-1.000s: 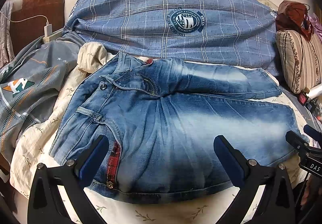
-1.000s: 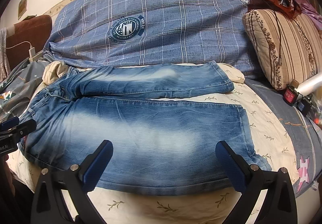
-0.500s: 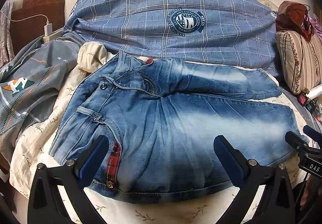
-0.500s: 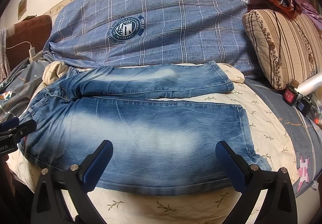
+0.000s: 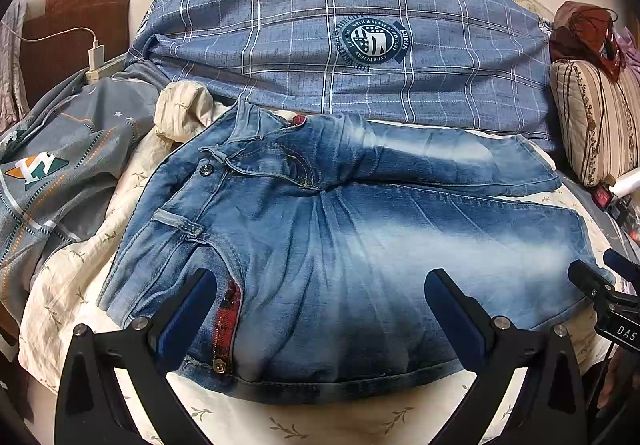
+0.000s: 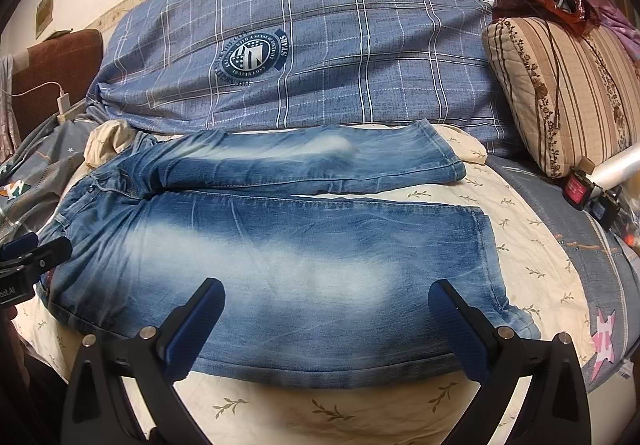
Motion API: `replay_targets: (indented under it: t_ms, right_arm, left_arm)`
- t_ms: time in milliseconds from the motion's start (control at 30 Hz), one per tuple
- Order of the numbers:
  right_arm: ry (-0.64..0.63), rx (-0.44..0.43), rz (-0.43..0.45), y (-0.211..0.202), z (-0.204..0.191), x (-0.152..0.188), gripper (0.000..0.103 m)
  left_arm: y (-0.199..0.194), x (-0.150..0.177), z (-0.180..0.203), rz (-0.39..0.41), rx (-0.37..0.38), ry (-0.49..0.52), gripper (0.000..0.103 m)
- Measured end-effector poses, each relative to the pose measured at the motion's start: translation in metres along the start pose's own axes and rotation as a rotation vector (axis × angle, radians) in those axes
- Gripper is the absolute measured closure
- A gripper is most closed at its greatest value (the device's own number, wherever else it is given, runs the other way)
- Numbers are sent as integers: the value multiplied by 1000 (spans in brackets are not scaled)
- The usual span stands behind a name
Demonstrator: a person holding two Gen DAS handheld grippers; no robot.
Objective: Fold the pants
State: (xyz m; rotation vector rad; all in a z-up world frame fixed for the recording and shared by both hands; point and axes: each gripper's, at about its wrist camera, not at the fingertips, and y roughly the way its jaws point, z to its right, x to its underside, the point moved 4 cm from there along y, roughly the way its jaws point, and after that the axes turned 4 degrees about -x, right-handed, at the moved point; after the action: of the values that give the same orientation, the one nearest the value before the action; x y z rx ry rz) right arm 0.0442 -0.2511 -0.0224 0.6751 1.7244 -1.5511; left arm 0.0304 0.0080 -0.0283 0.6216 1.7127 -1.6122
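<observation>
Our left gripper (image 5: 320,309) hangs wide open and empty over the waistband end of the jeans (image 5: 340,245); our right gripper (image 6: 326,319) gapes likewise, empty, over the nearer leg; the jeans lie flat on the cream sheet (image 6: 520,245) of the bed, legs side by side; the plaid pillow (image 6: 320,45) overlaps the far leg's edge; both gripper bodies are cut off below.
</observation>
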Motion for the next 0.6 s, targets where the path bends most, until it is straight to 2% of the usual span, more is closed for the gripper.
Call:
replay_targets:
  t_ms: [600]
  right_arm:
    - [2, -1, 0, 0, 0, 0, 0]
  left_arm:
    - [0, 2, 1, -1, 0, -2, 0]
